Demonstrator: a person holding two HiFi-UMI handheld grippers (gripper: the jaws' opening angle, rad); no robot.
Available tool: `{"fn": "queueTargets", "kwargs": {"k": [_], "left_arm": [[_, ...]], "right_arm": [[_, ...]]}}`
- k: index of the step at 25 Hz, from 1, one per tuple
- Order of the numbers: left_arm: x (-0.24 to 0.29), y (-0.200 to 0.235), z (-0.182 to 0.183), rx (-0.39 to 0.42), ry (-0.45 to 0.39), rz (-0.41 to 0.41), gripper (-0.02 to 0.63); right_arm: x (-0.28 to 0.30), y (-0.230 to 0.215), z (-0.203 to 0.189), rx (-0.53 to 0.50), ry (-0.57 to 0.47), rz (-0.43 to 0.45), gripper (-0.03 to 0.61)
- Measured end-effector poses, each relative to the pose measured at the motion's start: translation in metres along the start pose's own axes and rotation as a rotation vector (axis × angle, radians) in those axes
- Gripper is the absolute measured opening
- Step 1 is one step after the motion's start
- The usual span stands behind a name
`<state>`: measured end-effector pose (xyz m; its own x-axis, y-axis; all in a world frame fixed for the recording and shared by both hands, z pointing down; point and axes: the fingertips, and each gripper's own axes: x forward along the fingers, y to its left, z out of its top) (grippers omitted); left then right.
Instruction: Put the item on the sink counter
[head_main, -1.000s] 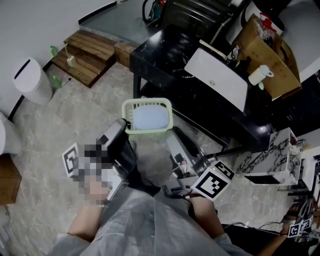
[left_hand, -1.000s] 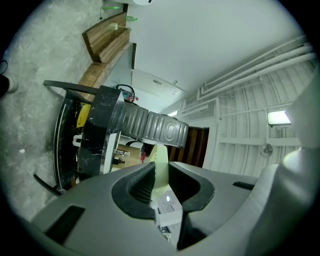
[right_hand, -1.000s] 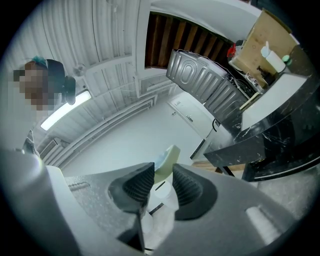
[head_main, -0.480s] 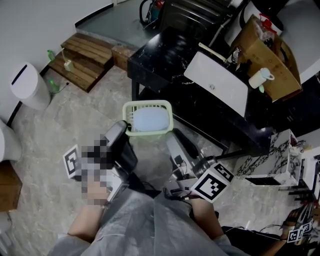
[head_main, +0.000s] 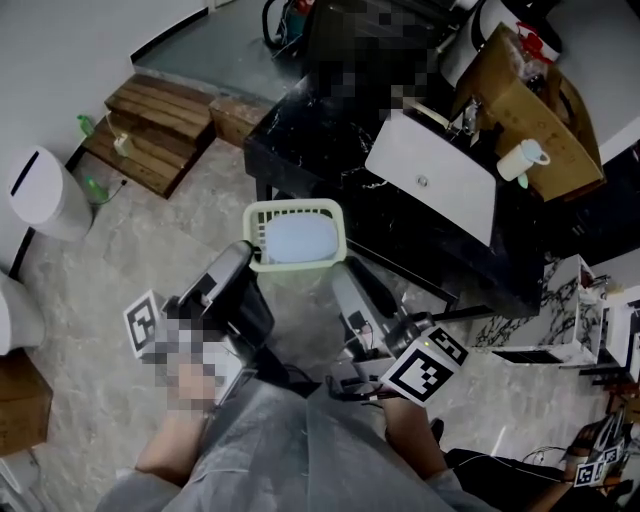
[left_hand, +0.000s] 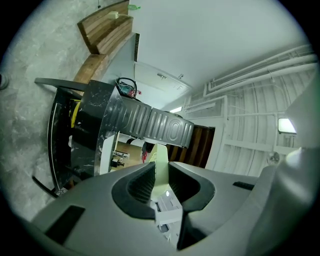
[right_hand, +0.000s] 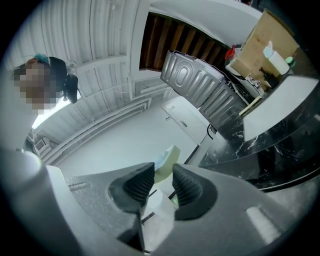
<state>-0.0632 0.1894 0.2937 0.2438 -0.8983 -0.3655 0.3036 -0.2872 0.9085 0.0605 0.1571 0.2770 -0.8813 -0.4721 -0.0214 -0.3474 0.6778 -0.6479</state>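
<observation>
1. Basket (head_main: 295, 206): pale green, open top up, with a light blue item (head_main: 296, 238) lying inside. It is carried in the air over the floor (head_main: 150, 260), in front of the person, and is not on anything.
2. Left gripper (head_main: 246, 262): clamped on the basket's left wall; its own view shows the green wall pinched between the ribbed pads.
3. Right gripper (head_main: 346, 274): clamped on the basket's right side; its own view shows the green rim between the pads.
4. Progress, as judged: the pick-up is done and the carry is under way. Reaching over the counter (head_main: 320, 150), lowering and letting go remain to be done.
5. Position against the goal: from above, the basket sits just short of the counter's near edge, close to its left corner. Whether it is high enough to clear that edge cannot be told from overhead.
6. Open room: the counter's left part is bare black stone and looks the likeliest landing spot. The white sink (head_main: 440, 165) takes the middle.
7. Obstructions: a cardboard box (head_main: 525, 100) and a white cup (head_main: 522, 155) crowd the far right end. Wooden steps (head_main: 150, 120) and a white bin (head_main: 40, 195) stand well apart on the left, clear of the path.
</observation>
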Motion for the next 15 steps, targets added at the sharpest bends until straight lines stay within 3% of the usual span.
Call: {"fn": "queueTargets", "kwargs": {"k": [15], "left_arm": [[0.086, -0.001, 0.093, -0.034, 0.079, 0.01, 0.086]], "right_arm": [[0.101, -0.035, 0.045, 0.005, -0.046, -0.073, 0.106]]}}
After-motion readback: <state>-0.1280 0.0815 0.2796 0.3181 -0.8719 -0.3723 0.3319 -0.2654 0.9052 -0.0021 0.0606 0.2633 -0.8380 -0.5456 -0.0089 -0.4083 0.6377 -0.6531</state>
